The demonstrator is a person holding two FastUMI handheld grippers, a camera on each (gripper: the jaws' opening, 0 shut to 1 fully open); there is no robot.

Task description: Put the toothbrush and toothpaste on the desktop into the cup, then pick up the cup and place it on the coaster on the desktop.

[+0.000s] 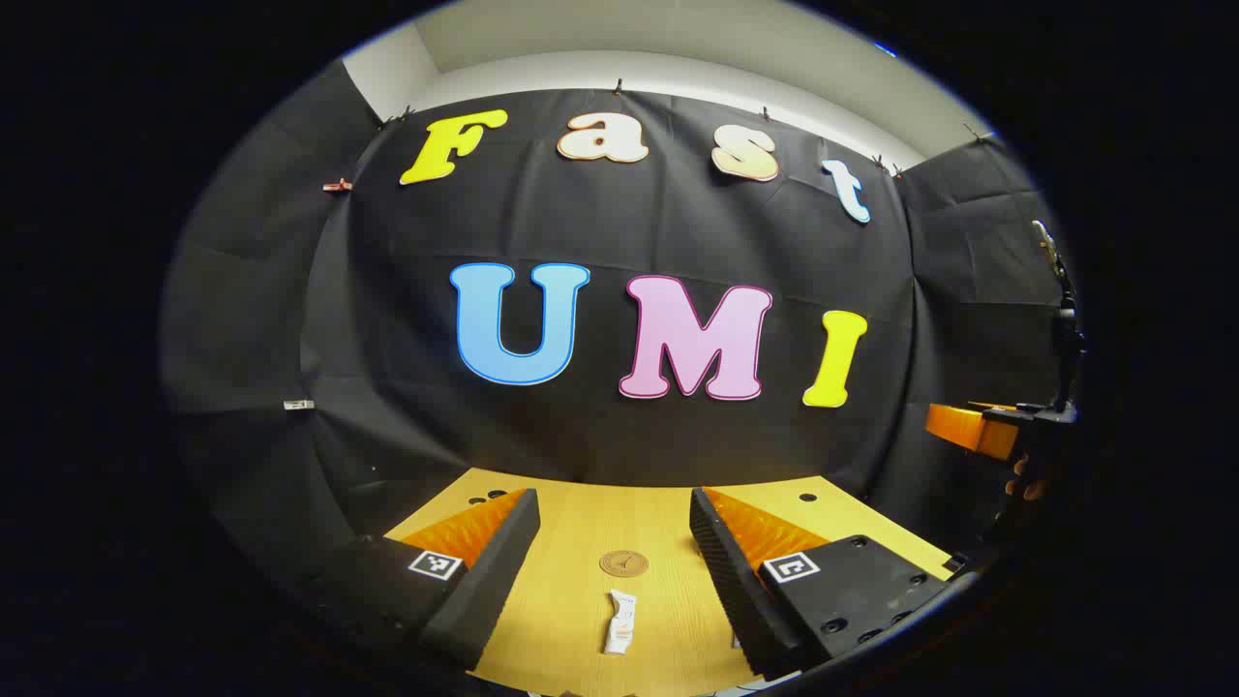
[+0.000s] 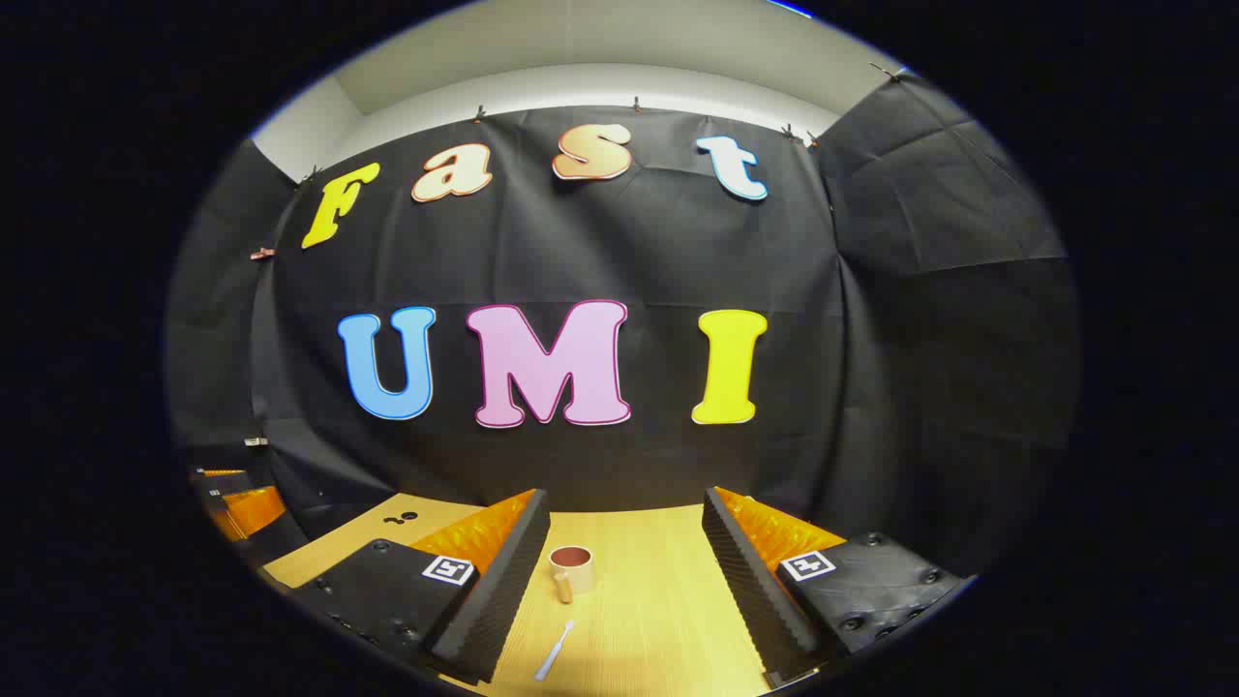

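A pale wooden desk (image 1: pixel 668 523) stands in front of a black cloth wall. In the left gripper view, the left gripper (image 1: pixel 612 552) hovers above the desk with its jaws spread wide and nothing between them. A white toothpaste tube (image 1: pixel 619 622) lies flat on the desk, near, between the two fingers. Just beyond it sits a small round brown coaster (image 1: pixel 623 562). In the right gripper view, the right gripper (image 2: pixel 624 557) also hangs with its jaws wide apart, holding nothing. A cream cup (image 2: pixel 571 568) with a dark inside stands upright on the desk, close to the left finger. A white toothbrush (image 2: pixel 555 651) lies on the desk, nearer than the cup.
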